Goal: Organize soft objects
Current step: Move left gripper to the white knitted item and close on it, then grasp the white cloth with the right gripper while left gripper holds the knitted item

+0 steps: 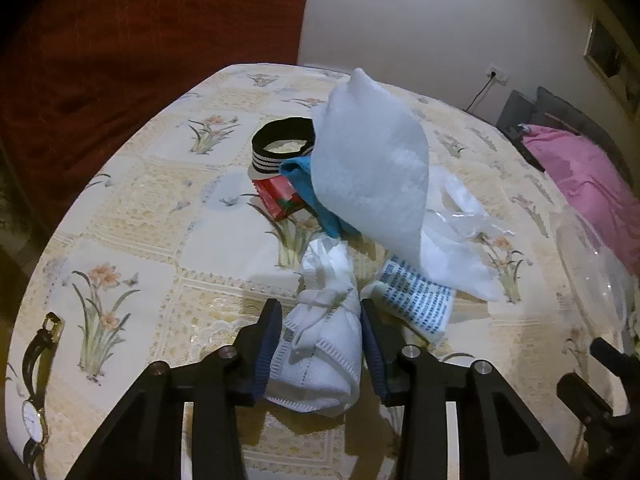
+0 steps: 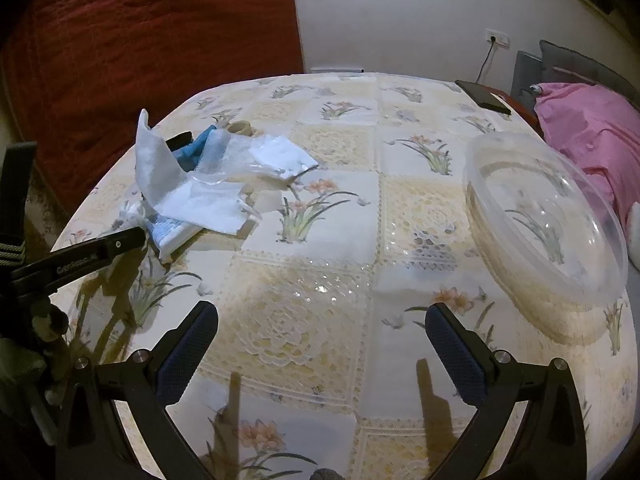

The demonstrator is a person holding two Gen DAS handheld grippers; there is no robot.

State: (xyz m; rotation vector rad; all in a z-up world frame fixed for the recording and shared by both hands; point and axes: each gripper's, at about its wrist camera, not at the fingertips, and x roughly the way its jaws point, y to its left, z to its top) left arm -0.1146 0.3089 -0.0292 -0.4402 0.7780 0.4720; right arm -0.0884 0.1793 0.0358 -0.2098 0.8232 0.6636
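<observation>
My left gripper (image 1: 320, 312) is shut on a rolled white cloth (image 1: 324, 352), its pads pressed against both sides, low over the flowered tablecloth (image 1: 160, 208). Just beyond lies a heap: a white foam sheet (image 1: 372, 168), a blue cloth (image 1: 304, 184), a black-and-white striped band (image 1: 280, 144), a red packet (image 1: 280, 196) and a blue-printed tissue pack (image 1: 416, 300). My right gripper (image 2: 322, 312) hangs open over bare tablecloth with nothing between its fingers. The heap (image 2: 192, 184) sits to its far left and a clear plastic bowl (image 2: 544, 216) to its right.
A wristwatch (image 1: 36, 380) lies at the table's left edge. A dark phone (image 2: 484, 98) rests at the far right corner. A pink cloth (image 2: 588, 136) lies on a seat beyond the right edge. A red curtain (image 2: 160, 20) hangs behind the table.
</observation>
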